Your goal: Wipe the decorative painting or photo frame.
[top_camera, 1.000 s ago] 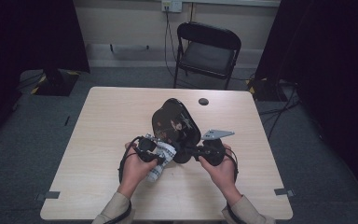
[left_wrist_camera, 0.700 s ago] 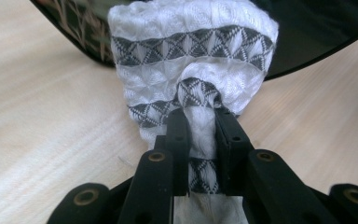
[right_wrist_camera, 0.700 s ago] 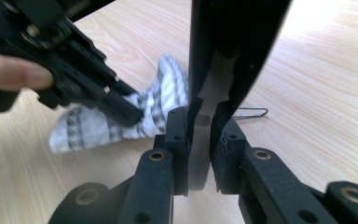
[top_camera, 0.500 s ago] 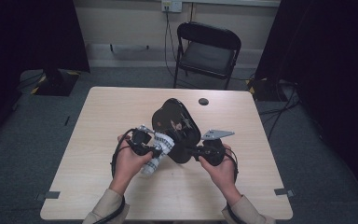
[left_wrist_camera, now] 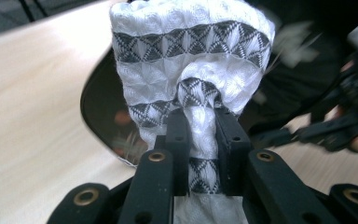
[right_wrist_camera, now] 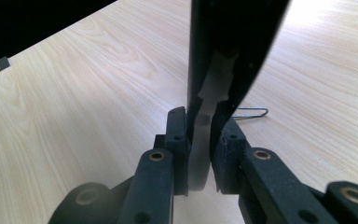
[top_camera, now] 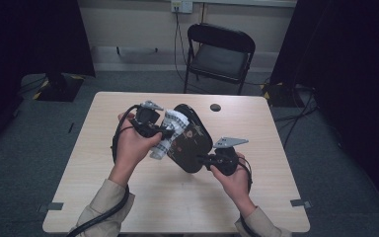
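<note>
Left claw [top_camera: 170,132] is up from a second ago, now upper-centre of the high view, clamped on one white patterned cloth [left_wrist_camera: 191,70] bunched against the dark oval plate [top_camera: 190,143]. Right claw [top_camera: 203,159] hasn't moved, pinching the plate's edge just right of centre, propping it tilted over the surface [top_camera: 128,197]. Looks like a wiping stroke up the face, though contact is hard to confirm. Count: one cloth, one plate, one paperclip [right_wrist_camera: 251,112], one small black disc [top_camera: 215,106].
</note>
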Demonstrator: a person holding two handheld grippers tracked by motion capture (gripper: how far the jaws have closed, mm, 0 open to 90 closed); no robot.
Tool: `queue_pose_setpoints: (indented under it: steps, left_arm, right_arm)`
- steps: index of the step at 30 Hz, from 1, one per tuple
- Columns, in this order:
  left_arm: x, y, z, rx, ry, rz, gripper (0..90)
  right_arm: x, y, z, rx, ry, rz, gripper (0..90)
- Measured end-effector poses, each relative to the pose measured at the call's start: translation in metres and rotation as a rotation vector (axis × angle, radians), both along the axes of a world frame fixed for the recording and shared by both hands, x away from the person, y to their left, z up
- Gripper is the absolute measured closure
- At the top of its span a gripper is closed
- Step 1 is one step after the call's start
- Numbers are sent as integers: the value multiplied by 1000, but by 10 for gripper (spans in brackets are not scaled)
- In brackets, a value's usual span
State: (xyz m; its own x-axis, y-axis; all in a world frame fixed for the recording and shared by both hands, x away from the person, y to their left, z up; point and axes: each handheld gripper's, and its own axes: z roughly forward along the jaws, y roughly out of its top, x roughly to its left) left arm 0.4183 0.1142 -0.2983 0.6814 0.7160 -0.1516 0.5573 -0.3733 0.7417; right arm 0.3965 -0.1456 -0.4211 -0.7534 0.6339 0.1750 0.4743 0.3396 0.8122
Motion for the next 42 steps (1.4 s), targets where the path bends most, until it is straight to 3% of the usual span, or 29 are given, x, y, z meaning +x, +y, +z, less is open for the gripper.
queue_pose_setpoints:
  steps: [4,6,19,31,42]
  left_arm:
    - [0,-12,14,-8,-25,-23,778]
    - [1,-17,14,3,-22,-25,778]
    - [2,-25,-10,28,9,-43,779]
    - [0,-25,-39,33,51,-35,778]
    - [-4,-22,-84,40,107,-23,777]
  right_arm:
    - [0,0,0,1,0,-1,793]
    - [0,0,0,0,0,-1,793]
    - [0,1,0,-7,-1,-1,792]
    - [0,0,0,-5,-1,1,792]
    - [0,0,0,-3,1,0,792]
